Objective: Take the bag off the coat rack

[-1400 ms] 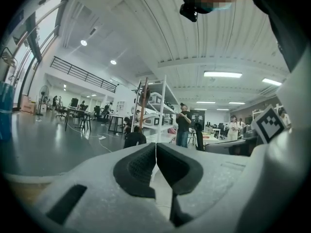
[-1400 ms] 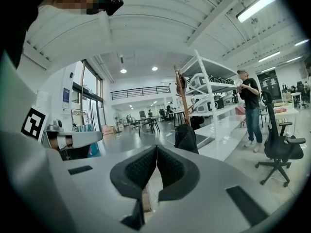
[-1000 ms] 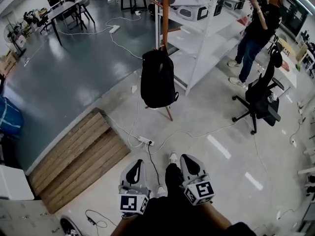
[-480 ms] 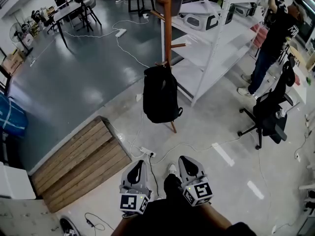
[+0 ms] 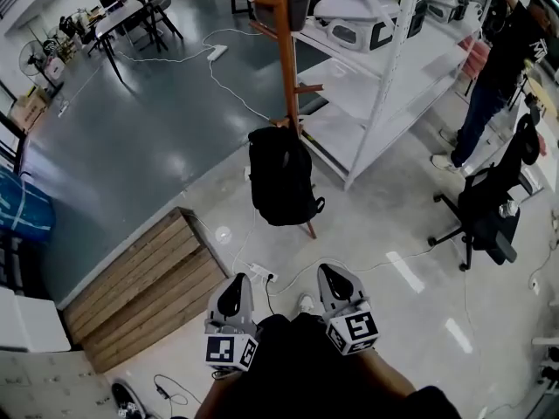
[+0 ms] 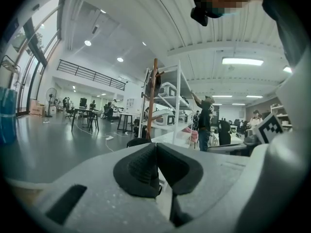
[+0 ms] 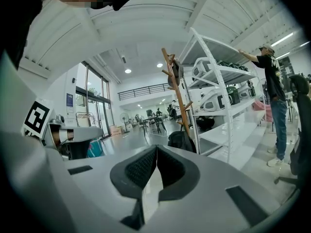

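Observation:
A black backpack [image 5: 279, 175] hangs low on a tall wooden coat rack [image 5: 285, 51], a few steps ahead of me on the floor. My left gripper [image 5: 231, 297] and right gripper [image 5: 336, 285] are held low and close to my body, well short of the bag, both shut with nothing between the jaws. In the left gripper view the rack [image 6: 154, 96] rises beyond the shut left gripper [image 6: 156, 152], and the bag's top [image 6: 138, 141] just shows. The right gripper view shows the bag [image 7: 182, 141] and rack [image 7: 177, 93] beyond the shut right gripper [image 7: 156, 154].
White metal shelving [image 5: 384, 68] stands right behind the rack. A person [image 5: 498, 68] reaches up at its right end, beside a black office chair [image 5: 493, 208]. A wooden pallet [image 5: 144, 282] lies at the left. A power strip [image 5: 260, 273] and cables cross the floor before the rack.
I have stepped a little nearer to the rack and the view has shifted, so the bag sits lower in the frame. Both grippers stay shut and low.

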`<state>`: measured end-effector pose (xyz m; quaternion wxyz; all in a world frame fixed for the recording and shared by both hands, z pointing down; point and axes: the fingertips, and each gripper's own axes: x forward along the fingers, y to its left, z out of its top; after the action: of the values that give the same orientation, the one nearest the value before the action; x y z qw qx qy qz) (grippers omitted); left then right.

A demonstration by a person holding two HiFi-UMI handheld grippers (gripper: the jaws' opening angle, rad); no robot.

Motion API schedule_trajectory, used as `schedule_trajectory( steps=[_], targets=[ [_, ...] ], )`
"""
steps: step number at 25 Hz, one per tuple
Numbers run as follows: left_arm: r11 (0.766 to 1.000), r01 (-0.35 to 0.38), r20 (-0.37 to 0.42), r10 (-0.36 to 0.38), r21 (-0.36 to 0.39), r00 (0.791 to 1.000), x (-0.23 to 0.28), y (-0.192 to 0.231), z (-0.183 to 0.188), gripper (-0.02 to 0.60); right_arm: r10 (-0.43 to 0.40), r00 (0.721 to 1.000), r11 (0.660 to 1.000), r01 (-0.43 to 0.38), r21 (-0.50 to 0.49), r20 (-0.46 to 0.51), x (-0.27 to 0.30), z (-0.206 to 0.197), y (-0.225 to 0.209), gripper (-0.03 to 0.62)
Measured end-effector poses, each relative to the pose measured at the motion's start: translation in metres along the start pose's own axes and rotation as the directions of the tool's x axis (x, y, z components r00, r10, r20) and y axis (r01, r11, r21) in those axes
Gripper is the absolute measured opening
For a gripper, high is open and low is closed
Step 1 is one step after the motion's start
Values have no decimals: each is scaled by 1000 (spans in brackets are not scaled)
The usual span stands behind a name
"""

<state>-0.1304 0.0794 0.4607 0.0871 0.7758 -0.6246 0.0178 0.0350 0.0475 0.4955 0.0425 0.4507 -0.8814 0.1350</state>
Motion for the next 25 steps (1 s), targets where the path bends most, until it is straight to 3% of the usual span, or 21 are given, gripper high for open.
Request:
schedule_trajectory(
  steps=[16,25],
  targets=[
    [1000,-5,-28,4,-21,1000,57,10,-4,18,19,999,1000,-19,4,-27,47,11,-30,12],
    [999,-5,-36,3,-42,999,115,54,-10,18,9,999,1000,-9,-12,-42,112,18,-48,12]
  ],
)
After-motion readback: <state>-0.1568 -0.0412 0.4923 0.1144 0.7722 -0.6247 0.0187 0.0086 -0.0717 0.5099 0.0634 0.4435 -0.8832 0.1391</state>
